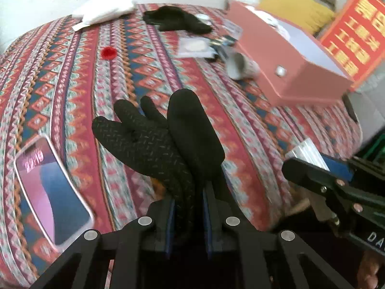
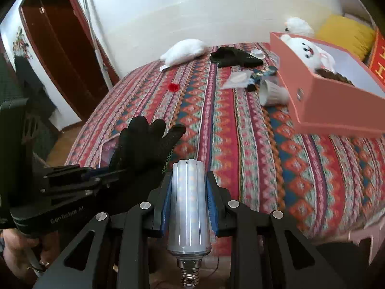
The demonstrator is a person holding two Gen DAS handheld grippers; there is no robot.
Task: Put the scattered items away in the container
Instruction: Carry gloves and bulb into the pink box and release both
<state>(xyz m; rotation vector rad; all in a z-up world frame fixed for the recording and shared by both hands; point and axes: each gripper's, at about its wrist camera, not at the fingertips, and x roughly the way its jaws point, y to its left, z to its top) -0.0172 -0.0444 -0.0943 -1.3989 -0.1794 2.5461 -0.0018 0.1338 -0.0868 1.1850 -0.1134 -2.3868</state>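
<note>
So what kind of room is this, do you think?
Probably a bedroom: a bed under a patterned bedspread, a white pillow by the wall, a yellow cushion, and a wooden door alongside.

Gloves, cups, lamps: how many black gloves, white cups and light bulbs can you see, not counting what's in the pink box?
Black gloves: 2, the held glove in the left gripper and the far glove.
White cups: 1, the tipped cup.
Light bulbs: 1, the LED bulb in the right gripper.
Total: 4
</note>
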